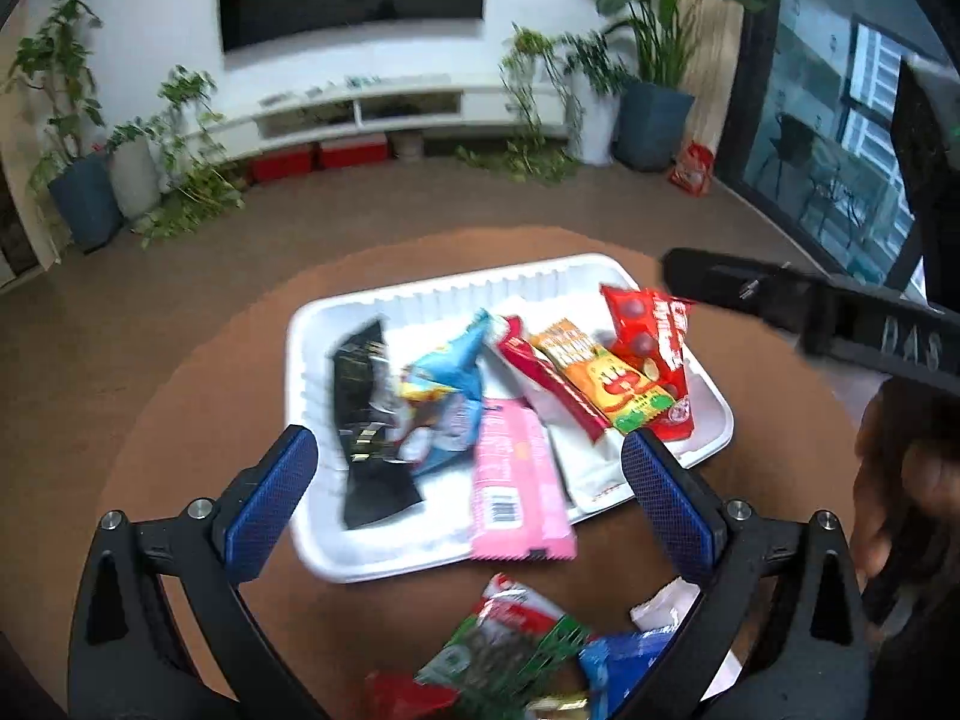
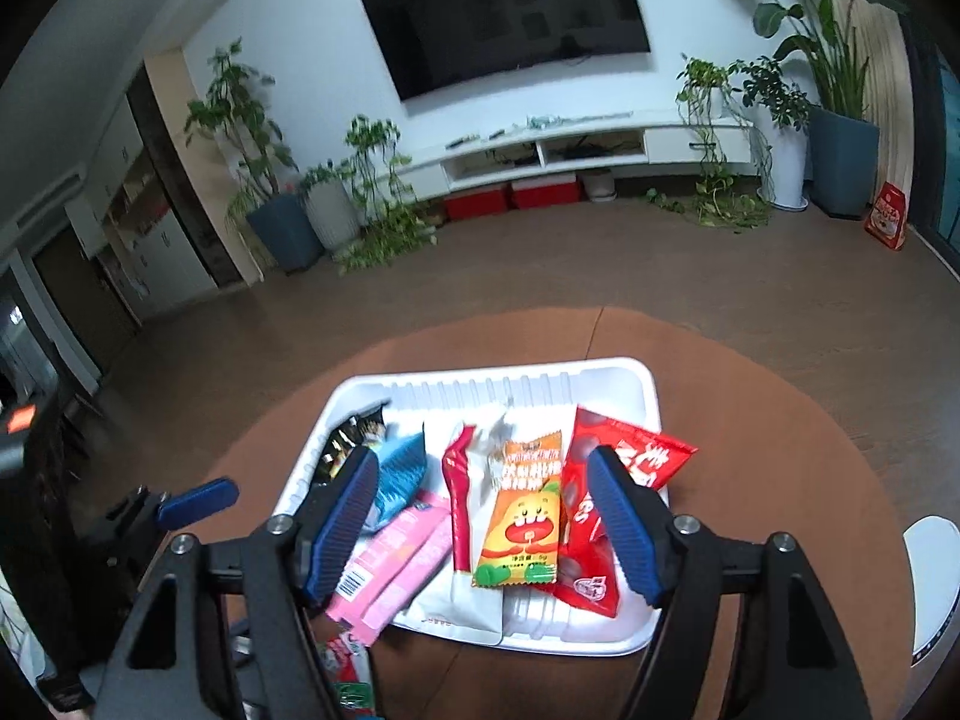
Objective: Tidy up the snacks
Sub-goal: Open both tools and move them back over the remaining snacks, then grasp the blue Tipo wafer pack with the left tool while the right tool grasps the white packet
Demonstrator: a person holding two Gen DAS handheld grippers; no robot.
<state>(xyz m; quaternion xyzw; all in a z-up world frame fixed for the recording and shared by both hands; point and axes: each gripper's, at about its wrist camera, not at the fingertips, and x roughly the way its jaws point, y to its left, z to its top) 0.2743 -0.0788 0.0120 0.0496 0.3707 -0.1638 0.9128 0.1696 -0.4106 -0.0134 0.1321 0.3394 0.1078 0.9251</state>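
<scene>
I see my left tongs (image 1: 468,492) spread wide and my right tongs (image 2: 486,522) released, both empty, angled down above the white tray (image 2: 636,396) of snack packets (image 2: 522,510) on the surface (image 2: 750,420).

Seven snack packets (image 2: 521,510) were laid side by side in a white tray (image 2: 606,369); the pink packet (image 1: 516,480) overhung its near rim.
</scene>
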